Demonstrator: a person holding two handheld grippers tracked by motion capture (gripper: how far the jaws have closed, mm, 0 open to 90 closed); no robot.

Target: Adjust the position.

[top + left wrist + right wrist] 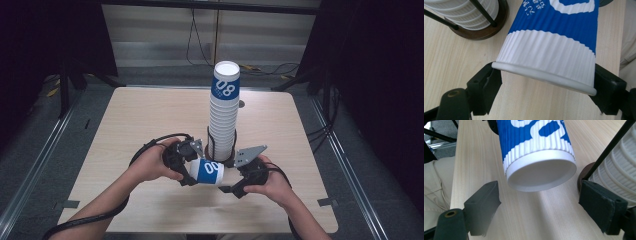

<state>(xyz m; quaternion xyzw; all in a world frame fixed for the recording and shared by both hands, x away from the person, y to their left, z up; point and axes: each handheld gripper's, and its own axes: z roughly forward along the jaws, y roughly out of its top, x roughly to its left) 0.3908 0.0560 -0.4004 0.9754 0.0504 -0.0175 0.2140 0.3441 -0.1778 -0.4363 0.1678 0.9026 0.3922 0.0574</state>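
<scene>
Left hand (pixel 150 164): comes in from the lower left, forearm angled toward the middle of the surface (pixel 140 120), wrapped around the left gripper (pixel 186 167)
Left gripper fingers (pixel 485 87): clenched on the rim end of the cup (pixel 207 171), one finger at each side of the rolled rim in the left gripper view
Right hand (pixel 270 186): comes in from the lower right, holding the right gripper (pixel 235 182) pointed left toward the cup's base
Right gripper fingers (pixel 482 202): released, spread wide to either side of the cup's base and not touching it in the right gripper view
Cup location: held on its side just above the near middle of the surface, between the two grippers, right in front of the cup stack (pixel 223 112)
Cup look: ribbed paper, white band at the rim and at the base, blue band between; the base is white and recessed
Cup writing: large white "00" on the blue band; smaller white characters near it, too small to read
Cup stack: tall, upright, white ribbed cups nested upside down inside a black wire holder (pixel 210 145) on a dark round base
Stack writing: top cup has a blue band with white "08"
</scene>
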